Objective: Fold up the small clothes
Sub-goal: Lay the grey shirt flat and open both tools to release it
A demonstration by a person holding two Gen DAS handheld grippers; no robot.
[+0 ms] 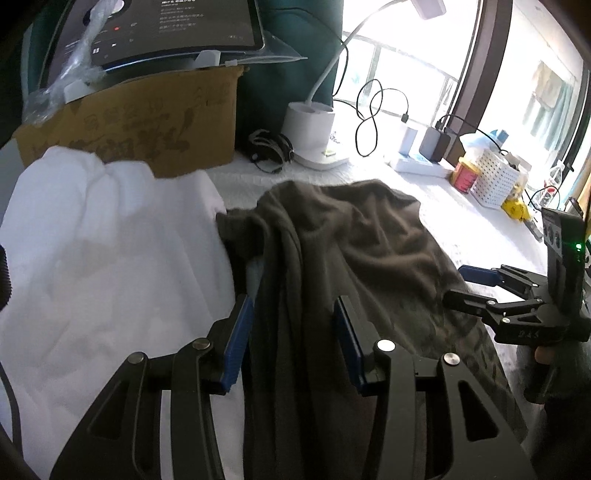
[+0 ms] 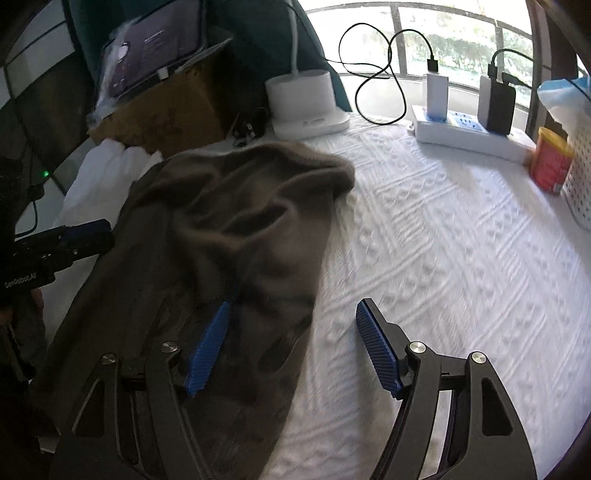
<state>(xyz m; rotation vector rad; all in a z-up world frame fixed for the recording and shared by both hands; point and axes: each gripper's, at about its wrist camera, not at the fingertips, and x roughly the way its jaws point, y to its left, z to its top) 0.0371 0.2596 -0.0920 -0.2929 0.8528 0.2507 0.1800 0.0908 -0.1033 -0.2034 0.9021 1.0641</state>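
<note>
A dark brown-grey garment point(image 1: 354, 251) lies crumpled on the white textured cloth; it also shows in the right wrist view point(image 2: 229, 229). My left gripper point(image 1: 293, 343) is open, its blue pads point(image 1: 236, 343) on either side of a raised fold of the garment. My right gripper point(image 2: 291, 347) is open over the garment's right edge, its left pad point(image 2: 208, 343) above the fabric and its right pad above the white cloth. It also shows in the left wrist view point(image 1: 458, 284), at the garment's right side. White clothes point(image 1: 107, 236) lie left of the garment.
A cardboard box point(image 1: 147, 122) with a tablet point(image 1: 166, 29) on it stands at the back left. A white lamp base point(image 2: 306, 103), cables, a power strip point(image 2: 461, 129), a red can point(image 2: 550, 162) and a white basket point(image 1: 495, 181) line the back and right.
</note>
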